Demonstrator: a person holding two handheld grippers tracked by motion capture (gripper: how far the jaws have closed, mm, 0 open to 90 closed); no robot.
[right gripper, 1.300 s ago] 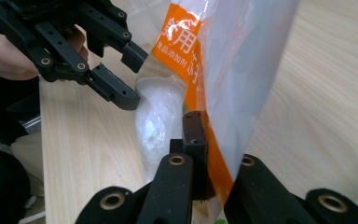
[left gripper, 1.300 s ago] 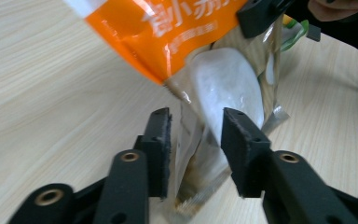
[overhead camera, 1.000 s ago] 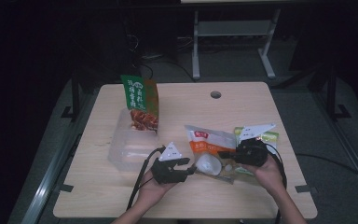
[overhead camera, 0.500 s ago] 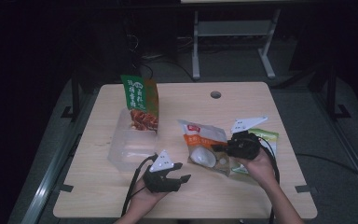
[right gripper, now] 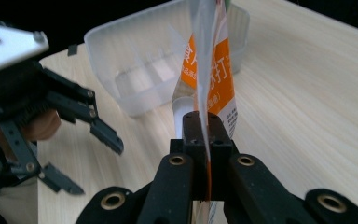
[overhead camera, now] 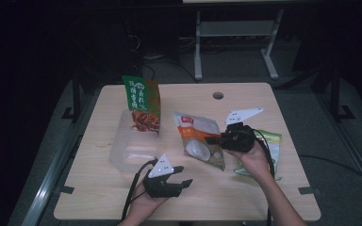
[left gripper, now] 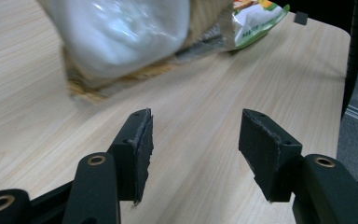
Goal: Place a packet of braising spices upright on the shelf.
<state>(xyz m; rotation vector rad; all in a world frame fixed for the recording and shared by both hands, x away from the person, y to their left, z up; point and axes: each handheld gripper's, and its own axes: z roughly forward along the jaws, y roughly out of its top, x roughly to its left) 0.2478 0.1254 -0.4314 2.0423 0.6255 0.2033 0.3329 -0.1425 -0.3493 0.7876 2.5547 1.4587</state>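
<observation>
Orange-and-white plastic snack pouch (overhead camera: 199,140) hung above the pale wooden bench (overhead camera: 264,197), its edge clamped flat in the right claw (right gripper: 204,135), near the clear plastic tub (right gripper: 144,70). The left claw (left gripper: 193,140) stood apart, empty. The pouch looked light, soft and slippery; its flat sealed rim probably offered the surest hold.

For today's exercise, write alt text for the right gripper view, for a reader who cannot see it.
The right gripper has its black jaws shut on the edge of an orange-and-white snack pouch above a wooden table. Behind stands a clear plastic container; the left gripper, jaws open, is at left.
</observation>
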